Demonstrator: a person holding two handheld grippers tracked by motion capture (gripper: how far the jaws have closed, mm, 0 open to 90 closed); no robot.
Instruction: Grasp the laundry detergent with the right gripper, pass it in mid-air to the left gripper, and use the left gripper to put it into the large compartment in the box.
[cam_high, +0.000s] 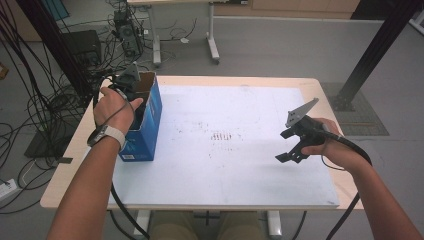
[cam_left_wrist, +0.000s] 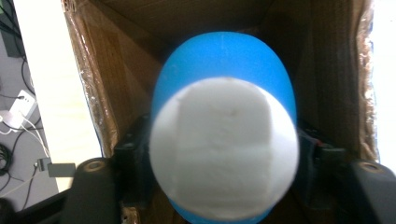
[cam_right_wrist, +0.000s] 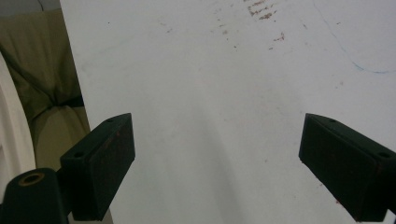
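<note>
My left gripper (cam_high: 134, 92) reaches down into an open blue cardboard box (cam_high: 150, 125) at the table's left edge. In the left gripper view a rounded blue object with a white face (cam_left_wrist: 224, 149) sits right between the two black jaws, above the brown inside of the box (cam_left_wrist: 116, 70). The jaws stand close against its two sides, but its bulge hides the pads, so I cannot tell whether they press on it. My right gripper (cam_high: 290, 152) hovers over the right part of the white board (cam_high: 225, 165). It is open with nothing between its pads (cam_right_wrist: 105, 163).
The white board (cam_right_wrist: 210, 93) covers most of the wooden table (cam_high: 65, 165) and has faint reddish marks at its middle. Cables, a black post and a second table stand on the floor behind. A person's trousers show below the table's near edge.
</note>
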